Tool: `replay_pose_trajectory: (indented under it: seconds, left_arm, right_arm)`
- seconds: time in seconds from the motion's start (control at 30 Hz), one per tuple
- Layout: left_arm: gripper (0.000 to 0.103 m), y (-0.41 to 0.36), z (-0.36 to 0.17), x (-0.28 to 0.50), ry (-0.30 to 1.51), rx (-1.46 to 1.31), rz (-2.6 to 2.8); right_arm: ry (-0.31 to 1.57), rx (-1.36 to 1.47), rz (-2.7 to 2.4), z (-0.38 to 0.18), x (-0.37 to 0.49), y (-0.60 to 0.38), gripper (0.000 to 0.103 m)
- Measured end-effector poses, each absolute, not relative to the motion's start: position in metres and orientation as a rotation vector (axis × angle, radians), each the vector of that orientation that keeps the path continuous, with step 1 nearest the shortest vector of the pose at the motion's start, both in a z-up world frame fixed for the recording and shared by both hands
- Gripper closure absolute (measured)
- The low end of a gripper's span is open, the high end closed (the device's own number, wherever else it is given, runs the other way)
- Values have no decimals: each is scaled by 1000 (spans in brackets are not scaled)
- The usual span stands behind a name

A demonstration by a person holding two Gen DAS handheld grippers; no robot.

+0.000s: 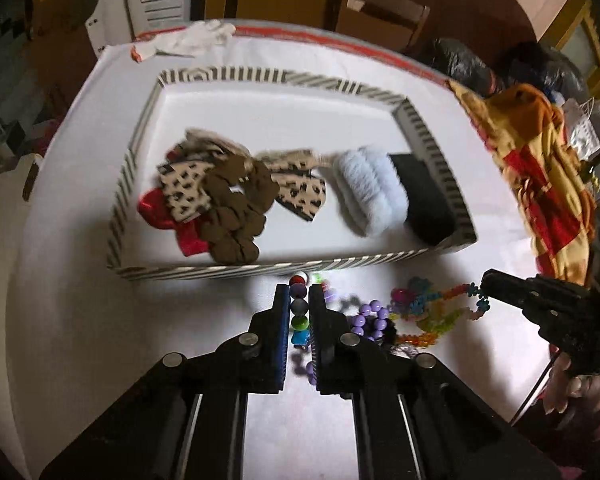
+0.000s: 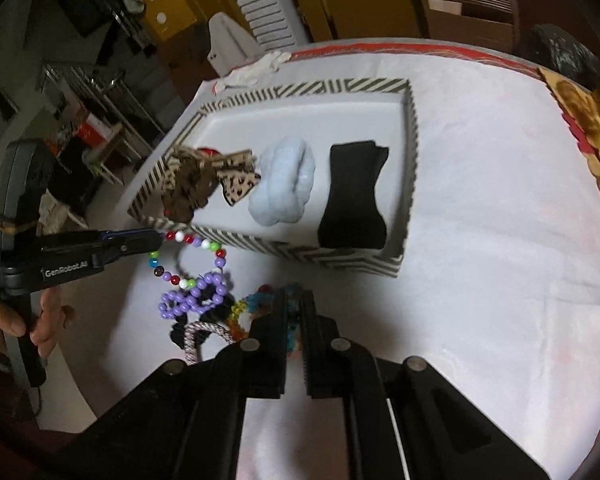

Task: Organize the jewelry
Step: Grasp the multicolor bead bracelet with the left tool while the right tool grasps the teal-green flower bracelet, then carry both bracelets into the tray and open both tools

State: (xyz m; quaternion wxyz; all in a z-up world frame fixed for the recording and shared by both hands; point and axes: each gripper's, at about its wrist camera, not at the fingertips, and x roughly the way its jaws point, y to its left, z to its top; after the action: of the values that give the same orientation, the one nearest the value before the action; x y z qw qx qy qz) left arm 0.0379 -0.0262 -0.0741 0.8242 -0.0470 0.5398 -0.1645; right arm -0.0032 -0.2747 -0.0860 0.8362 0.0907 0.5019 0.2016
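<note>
While the left hand-held gripper (image 1: 299,300) pinches the multicolored bead strand (image 1: 299,312), the right hand-held gripper (image 2: 295,304) clamps the flower-bead chain (image 2: 294,334).

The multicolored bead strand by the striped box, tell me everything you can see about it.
The multicolored bead strand is a string of round, glossy, plastic-looking beads in red, white, purple, green, blue and grey. It lies looped on the white tablecloth, just outside the near wall of the striped box. The left gripper is shut on one end, beads lined up between its fingers. The loop's other side meets the purple bead strand.
</note>
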Motion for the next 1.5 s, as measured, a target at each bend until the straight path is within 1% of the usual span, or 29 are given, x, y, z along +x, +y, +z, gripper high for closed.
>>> replay_pose_trajectory:
  seconds: [0.2,0.47,0.67,1.1,1.5]
  left_arm:
    - [102,-26,-45,33,1093,-103,-362]
    - [102,-28,-19,31,1041,-81,-363]
    - [102,-30,-5,37,1006,-68,-351]
    - [102,-48,3,71,969,-12,-289]
    - [102,-61,-4,131,973,11,-244]
  right_arm:
    - [1012,266,438,-60,-10,-282,97]
    - [921,254,423,-19,-19,-283,97]
    - [887,237,421,1,-16,-284,97]
    - [856,179,405,26,25,-275,97]
    - [873,140,390,23,92,-265,97]
